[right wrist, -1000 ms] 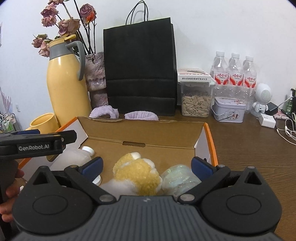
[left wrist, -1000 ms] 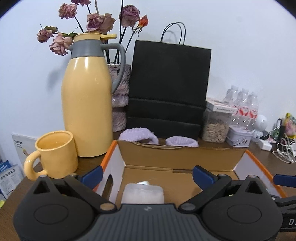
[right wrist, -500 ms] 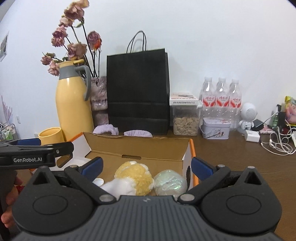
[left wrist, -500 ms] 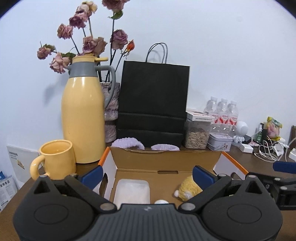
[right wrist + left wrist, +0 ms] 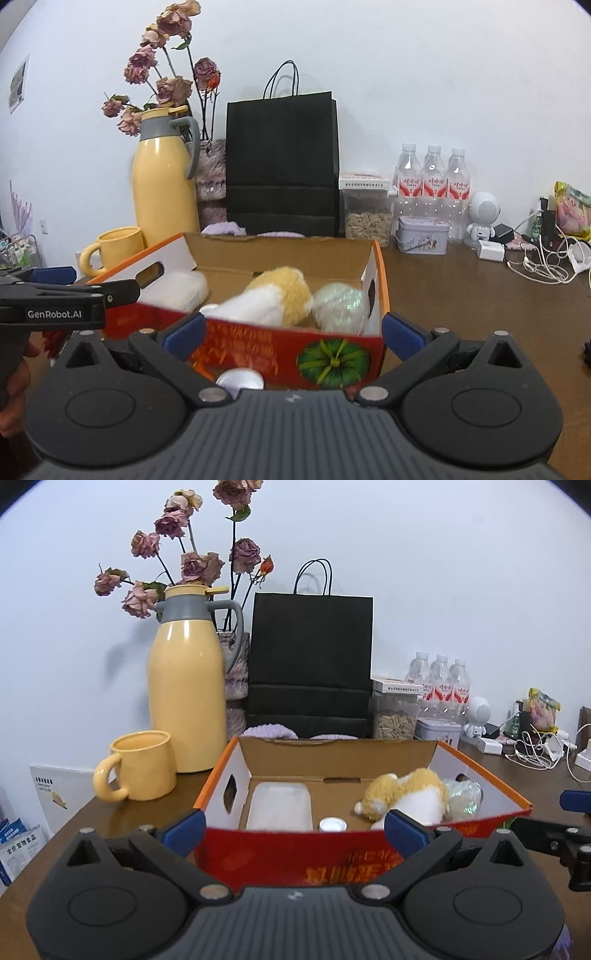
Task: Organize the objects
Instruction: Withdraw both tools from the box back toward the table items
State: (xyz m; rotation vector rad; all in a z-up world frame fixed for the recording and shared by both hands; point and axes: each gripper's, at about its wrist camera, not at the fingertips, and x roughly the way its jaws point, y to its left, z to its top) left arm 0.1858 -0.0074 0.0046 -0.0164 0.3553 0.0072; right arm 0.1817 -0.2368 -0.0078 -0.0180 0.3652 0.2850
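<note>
An open cardboard box with a red printed front stands on the brown table. Inside lie a frosted white container, a small white cap, a yellow-and-white plush toy and an iridescent ball. My left gripper is open just in front of the box's front wall, holding nothing. My right gripper is open too, at the box's front right corner. In its view the plush toy, ball and container show over the wall. A round white lid sits below, in front of the box.
Behind the box stand a yellow jug, a yellow mug, dried roses, a black paper bag, a seed jar, water bottles, a tin. Cables lie at the right. A hand shows at the left.
Both grippers have drawn back from over the box toward its near side. The red front wall has come into view and the box's contents sit farther off.
</note>
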